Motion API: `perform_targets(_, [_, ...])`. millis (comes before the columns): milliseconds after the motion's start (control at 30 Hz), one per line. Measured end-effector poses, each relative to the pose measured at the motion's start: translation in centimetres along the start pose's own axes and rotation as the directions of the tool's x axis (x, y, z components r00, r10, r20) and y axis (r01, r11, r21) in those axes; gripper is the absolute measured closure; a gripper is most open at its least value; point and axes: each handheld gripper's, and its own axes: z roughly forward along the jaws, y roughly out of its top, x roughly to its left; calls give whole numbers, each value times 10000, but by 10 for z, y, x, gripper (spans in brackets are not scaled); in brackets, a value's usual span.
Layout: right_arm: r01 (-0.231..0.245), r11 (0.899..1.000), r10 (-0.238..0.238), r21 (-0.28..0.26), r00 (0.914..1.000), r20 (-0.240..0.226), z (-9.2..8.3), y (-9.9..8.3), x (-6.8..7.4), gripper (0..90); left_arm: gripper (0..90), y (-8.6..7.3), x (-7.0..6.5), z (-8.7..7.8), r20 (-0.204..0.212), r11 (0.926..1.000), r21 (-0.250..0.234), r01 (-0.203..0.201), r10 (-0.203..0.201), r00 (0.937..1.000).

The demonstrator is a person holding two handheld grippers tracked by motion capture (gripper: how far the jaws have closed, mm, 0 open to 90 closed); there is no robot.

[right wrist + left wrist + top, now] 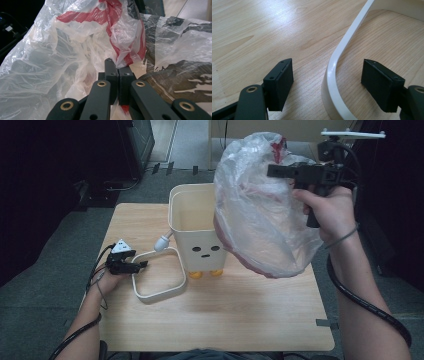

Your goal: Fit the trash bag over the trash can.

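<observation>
Looking like a lab or recording room, small light wooden tabletop standing on grey carpet floor, dark equipment cabinet sitting at upper left, black cables trailing across the floor beside it

A pale rectangular wooden table with rounded corners is set on a grey carpeted floor, which is seen on every side of it. Beyond the right hand-held gripper, at the far edge, a lighter strip of smooth flooring is lit more brightly. Far beyond the left hand-held gripper, dark furniture stands in deep shadow, with black cables lying on the carpet beside it. A soft sheen of overhead light is cast on the tabletop.
</observation>
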Motion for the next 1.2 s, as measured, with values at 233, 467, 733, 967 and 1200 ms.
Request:
perform_targets(233, [-170, 9995, 177, 283, 9995, -250, 36, 5, 4, 900, 259, 0, 0, 0, 5, 10000, 3, -1, 1, 10000])
perform_targets(467, [-274, 9990, 290, 349, 9985, -462, 68, 15, 10, 900, 258, 0, 0, 0, 14, 10000, 11, -3, 3, 10000])
perform_targets(733, [-177, 9971, 216, 735, 9984, -516, 109, 21, 24, 900, 257, 0, 0, 0, 15, 10000, 12, -5, 5, 10000])
perform_targets(967, [-101, 9925, 131, 1219, 9996, -245, 144, 21, 30, 898, 257, 0, 0, 0, 20, 10000, 13, -6, 6, 10000])
perform_targets(1200, [-31, 9865, -5, 1639, 9998, 219, 174, 10, 25, 894, 257, 0, 0, 0, 55, 10000, 11, -19, 19, 10000])
